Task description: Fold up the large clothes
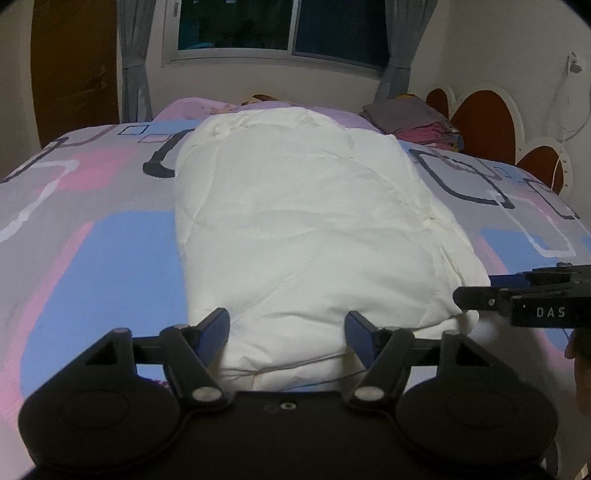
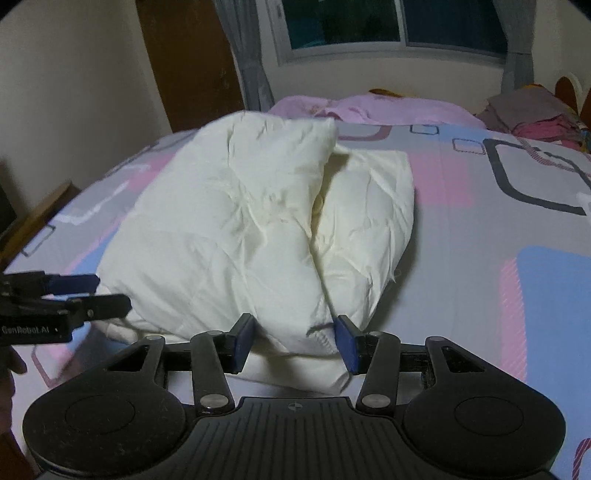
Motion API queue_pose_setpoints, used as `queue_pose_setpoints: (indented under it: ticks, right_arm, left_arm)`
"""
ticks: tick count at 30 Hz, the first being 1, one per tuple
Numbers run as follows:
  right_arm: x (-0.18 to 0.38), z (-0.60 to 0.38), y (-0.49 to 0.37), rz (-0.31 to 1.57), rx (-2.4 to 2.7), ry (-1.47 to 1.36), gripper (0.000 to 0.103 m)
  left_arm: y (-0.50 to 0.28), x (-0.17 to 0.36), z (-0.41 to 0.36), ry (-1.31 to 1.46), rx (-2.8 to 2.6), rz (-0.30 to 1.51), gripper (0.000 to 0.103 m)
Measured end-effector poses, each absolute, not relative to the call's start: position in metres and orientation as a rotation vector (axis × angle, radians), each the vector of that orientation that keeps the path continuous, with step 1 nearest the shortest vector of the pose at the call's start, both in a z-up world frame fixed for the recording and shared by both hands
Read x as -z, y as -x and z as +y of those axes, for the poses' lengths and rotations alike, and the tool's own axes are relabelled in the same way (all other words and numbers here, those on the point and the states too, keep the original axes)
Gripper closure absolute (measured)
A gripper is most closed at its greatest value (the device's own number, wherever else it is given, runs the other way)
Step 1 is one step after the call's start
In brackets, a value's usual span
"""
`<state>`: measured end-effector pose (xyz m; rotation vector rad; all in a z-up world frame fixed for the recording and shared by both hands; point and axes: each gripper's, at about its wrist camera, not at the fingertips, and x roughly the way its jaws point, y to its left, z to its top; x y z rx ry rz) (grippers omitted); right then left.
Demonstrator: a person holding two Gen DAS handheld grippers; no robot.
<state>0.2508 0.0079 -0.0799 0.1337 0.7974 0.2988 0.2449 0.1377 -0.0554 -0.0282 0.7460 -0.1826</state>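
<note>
A thick white quilted garment [image 1: 303, 229] lies folded lengthwise on the patterned bed cover [image 1: 92, 258]. My left gripper [image 1: 286, 328] is open, its blue pads either side of the near end of the bundle, not closed on it. In the right wrist view the white garment [image 2: 236, 236] shows as two puffy folded layers. My right gripper [image 2: 295, 336] is open, with the near corner of the bundle between its pads. The right gripper also shows from the side in the left wrist view [image 1: 476, 291]. The left gripper shows at the left edge of the right wrist view [image 2: 110, 291].
A stack of folded clothes [image 1: 413, 122] sits at the far right of the bed. Pink bedding [image 2: 373, 107] lies at the far end under the window [image 1: 280, 29]. A brown door [image 1: 74, 70] stands at the far left. A red headboard [image 1: 487, 122] runs along the right.
</note>
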Motion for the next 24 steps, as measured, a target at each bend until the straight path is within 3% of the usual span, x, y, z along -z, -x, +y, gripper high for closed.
queue_pose_setpoints:
  ticks: [13,16,18,24]
  right_arm:
    - [0.075,0.001,-0.250,0.806,-0.297,-0.131,0.055]
    - [0.065,-0.006,-0.241,0.777,-0.292,-0.156,0.055]
    - [0.054,-0.015,-0.231,0.747,-0.287,-0.179,0.055]
    - [0.027,-0.046,-0.191,0.692,-0.246,-0.242,0.055]
  left_arm:
    - [-0.238,0.057,0.135,0.010,0.142,0.764,0.035]
    - [-0.232,0.052,0.139,0.018,0.121,0.764,0.026]
    - [-0.222,0.047,0.141,0.017,0.101,0.747,0.013]
    - [-0.184,0.026,0.140,0.033,0.091,0.712,0.010]
